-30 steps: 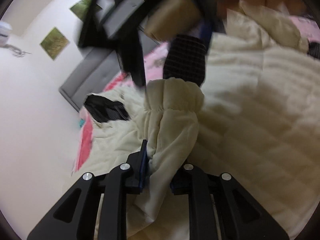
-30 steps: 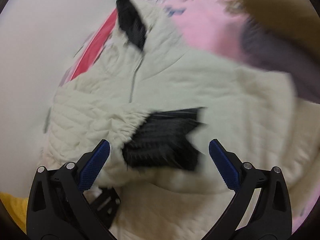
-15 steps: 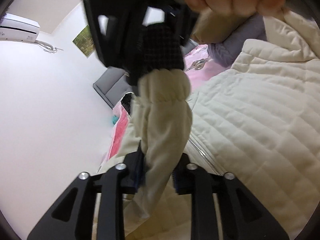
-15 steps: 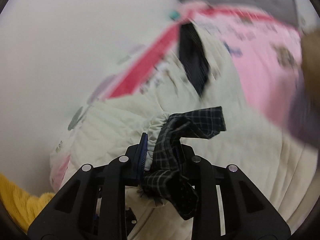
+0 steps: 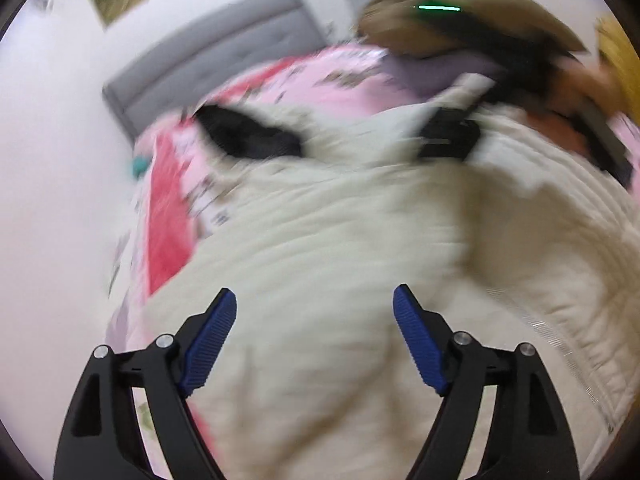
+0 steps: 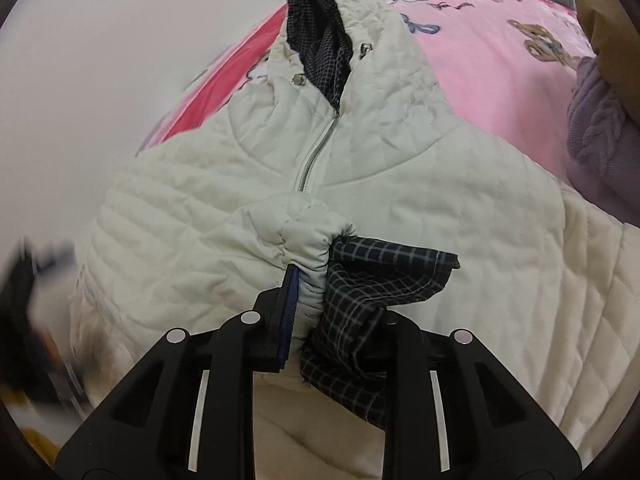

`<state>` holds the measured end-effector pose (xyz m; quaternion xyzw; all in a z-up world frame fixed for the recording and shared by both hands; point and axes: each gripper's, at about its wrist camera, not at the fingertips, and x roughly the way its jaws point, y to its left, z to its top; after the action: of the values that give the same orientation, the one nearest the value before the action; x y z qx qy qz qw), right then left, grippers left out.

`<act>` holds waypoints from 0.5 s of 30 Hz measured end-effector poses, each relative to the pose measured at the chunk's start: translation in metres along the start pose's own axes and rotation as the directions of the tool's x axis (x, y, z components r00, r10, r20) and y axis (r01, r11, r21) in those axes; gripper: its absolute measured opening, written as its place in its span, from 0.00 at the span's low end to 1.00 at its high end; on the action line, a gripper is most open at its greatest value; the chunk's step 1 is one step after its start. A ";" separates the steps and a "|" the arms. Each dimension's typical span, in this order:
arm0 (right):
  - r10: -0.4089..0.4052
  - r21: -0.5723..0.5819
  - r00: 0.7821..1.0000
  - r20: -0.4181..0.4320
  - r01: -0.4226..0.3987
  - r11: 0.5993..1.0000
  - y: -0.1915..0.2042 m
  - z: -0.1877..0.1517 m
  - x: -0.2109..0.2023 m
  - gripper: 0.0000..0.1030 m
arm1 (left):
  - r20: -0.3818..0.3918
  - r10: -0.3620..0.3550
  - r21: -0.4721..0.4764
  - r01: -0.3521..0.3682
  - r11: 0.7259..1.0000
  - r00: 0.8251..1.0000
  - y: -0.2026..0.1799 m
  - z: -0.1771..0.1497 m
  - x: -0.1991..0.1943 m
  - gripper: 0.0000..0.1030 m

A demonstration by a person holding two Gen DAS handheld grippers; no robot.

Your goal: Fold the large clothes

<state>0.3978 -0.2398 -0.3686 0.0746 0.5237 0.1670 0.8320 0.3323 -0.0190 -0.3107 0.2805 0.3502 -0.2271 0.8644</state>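
A cream quilted jacket [image 6: 400,168] with a dark checked lining lies zipped on the pink bed, hood [image 6: 320,36] at the far end. My right gripper [image 6: 332,308] is shut on the sleeve cuff [image 6: 312,248], where the checked lining [image 6: 384,272] spills out, and holds it over the jacket's chest. My left gripper [image 5: 314,336] is open and empty above the jacket's body [image 5: 340,240]; that view is blurred. The right gripper also shows in the left wrist view [image 5: 448,140].
A pink and red bedspread [image 6: 480,52] covers the bed. A grey headboard [image 5: 208,56] stands at the back. A purple knit garment [image 6: 600,128] and a brown one [image 6: 608,24] lie at the right. A white wall is on the left.
My left gripper has let go of the sleeve and opened, pulling back. My right gripper stays shut on the cuff and has carried it over the jacket's chest.
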 end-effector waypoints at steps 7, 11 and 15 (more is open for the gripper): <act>-0.036 0.059 0.999 -0.011 0.037 0.998 -0.006 -0.014 -0.008 0.43 | -0.081 -0.098 0.065 0.103 0.992 0.992 0.135 0.052 0.091 0.76; -0.077 0.066 0.997 -0.024 0.078 0.995 -0.008 -0.019 -0.013 0.57 | -0.218 -0.266 0.047 0.283 0.958 0.939 0.149 0.056 0.117 0.71; -0.086 0.057 0.996 -0.039 0.088 0.994 -0.007 -0.022 -0.014 0.58 | -0.270 -0.341 0.098 0.378 0.921 0.900 0.124 0.041 0.110 0.71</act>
<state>0.3739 -0.2526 -0.3684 0.0733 0.5462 0.1165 0.8263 0.4964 0.0243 -0.3260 0.3001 0.4833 -0.3716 0.7336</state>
